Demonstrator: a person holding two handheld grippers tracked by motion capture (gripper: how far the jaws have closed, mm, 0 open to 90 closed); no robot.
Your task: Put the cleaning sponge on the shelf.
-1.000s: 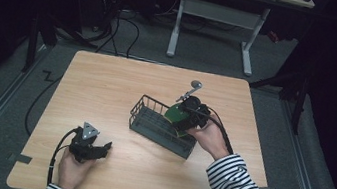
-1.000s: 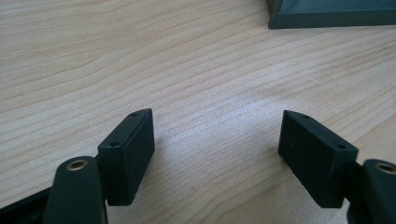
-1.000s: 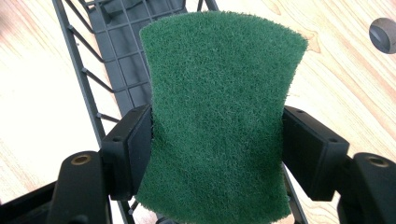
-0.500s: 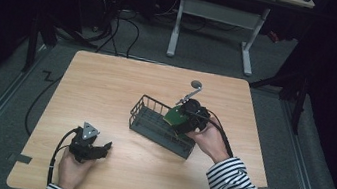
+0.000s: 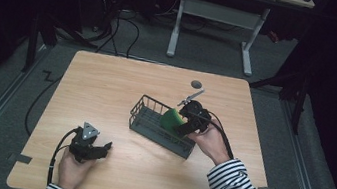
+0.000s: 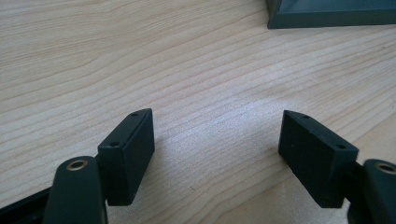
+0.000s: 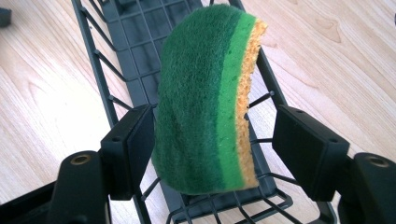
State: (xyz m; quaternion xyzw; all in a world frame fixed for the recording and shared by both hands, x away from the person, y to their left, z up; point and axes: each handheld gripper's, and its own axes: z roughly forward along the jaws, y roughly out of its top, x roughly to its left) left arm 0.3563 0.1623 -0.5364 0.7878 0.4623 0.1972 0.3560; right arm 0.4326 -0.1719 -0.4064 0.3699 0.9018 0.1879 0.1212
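A green and yellow sponge (image 7: 196, 70) stands on edge in a dark wire basket (image 7: 126, 42) at the middle of the table. My right gripper (image 7: 212, 112) is open around it. The left jaw touches the sponge's green face, and a gap separates the right jaw from its yellow side. From above, the sponge (image 5: 171, 119) sits at the right end of the basket (image 5: 150, 117), with the right gripper (image 5: 192, 119) just behind it. My left gripper (image 5: 97, 148) rests open on bare wood near the front left, with nothing between its jaws (image 6: 217, 116).
A small metal utensil (image 5: 190, 97) and a dark round spot (image 5: 197, 84) lie on the table behind the basket. A corner of the basket (image 6: 327, 11) shows far ahead of the left gripper. Cables and a desk frame (image 5: 213, 15) lie on the floor beyond the table.
The right gripper and sponge have sunk slightly toward the near right end of the basket. The left gripper has stayed still.
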